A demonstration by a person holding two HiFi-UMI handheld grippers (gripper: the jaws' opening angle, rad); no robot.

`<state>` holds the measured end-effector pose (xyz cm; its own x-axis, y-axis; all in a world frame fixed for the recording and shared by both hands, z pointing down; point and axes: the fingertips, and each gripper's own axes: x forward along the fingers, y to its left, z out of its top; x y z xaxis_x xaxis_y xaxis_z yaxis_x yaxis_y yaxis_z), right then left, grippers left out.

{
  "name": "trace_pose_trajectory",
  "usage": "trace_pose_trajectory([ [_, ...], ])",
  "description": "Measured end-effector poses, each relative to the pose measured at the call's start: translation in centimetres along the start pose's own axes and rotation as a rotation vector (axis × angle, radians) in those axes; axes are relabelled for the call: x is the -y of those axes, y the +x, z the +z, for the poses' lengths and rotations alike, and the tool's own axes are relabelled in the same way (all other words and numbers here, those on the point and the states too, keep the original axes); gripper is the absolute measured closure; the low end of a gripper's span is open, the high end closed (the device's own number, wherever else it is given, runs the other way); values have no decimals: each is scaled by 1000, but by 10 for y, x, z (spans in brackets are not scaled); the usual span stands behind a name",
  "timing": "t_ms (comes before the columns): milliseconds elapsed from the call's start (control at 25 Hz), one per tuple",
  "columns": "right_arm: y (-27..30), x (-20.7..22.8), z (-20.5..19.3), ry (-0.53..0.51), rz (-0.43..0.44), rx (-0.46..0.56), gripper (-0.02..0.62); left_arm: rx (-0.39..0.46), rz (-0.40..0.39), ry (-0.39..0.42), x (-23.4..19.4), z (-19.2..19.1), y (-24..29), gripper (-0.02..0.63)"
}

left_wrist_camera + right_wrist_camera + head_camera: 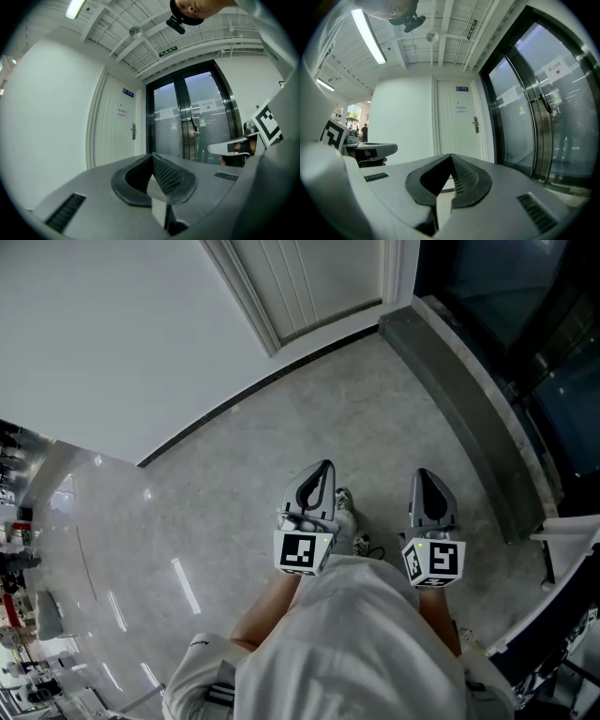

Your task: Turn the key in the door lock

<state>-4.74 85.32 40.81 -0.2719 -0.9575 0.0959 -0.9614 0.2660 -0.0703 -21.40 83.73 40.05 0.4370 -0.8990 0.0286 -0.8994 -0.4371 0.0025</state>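
White door (pixel 459 123): closed, panelled, set in a pale wall, with a small blue sign and notices at eye height.
Lock (pixel 475 124): dark lever plate at the white door's right edge, just beside the black frame of the glass doors; too small at this range to tell whether a key sits in it.
Left gripper (pixel 324 467): well short of the white door, held level and aimed toward it; fingertips pressed together, nothing between them.
Right gripper (pixel 423 474): alongside, equally far from the white door, on the glass-door side; tips likewise closed on nothing.
Why so held: probably carried side by side in front of the body for the walk up; no call for open jaws before the lock comes within reach.
Glass doors (pixel 534 117): right of the white door, dark-framed, with long metal handles.
Floor (pixel 225 493): glossy grey tile running to the white door's foot.
Stage, as judged: approach only; key turn not yet begun.
Next, likely: closing on the white door, then opening one gripper for the key.
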Motion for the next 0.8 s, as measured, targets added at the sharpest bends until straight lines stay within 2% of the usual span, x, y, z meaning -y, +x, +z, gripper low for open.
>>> trace_pose_trajectory([
  [360, 59, 23, 7, -20, -15, -24, 600, 29, -12, 10, -21, 6, 65, 598],
  [560, 107, 35, 17, 1, -41, -14, 600, 1, 12, 9, -54, 0, 112, 598],
  [800, 163, 42, 29, 15, -57, -35, 600, 43, -14, -11, -86, 18, 163, 598],
])
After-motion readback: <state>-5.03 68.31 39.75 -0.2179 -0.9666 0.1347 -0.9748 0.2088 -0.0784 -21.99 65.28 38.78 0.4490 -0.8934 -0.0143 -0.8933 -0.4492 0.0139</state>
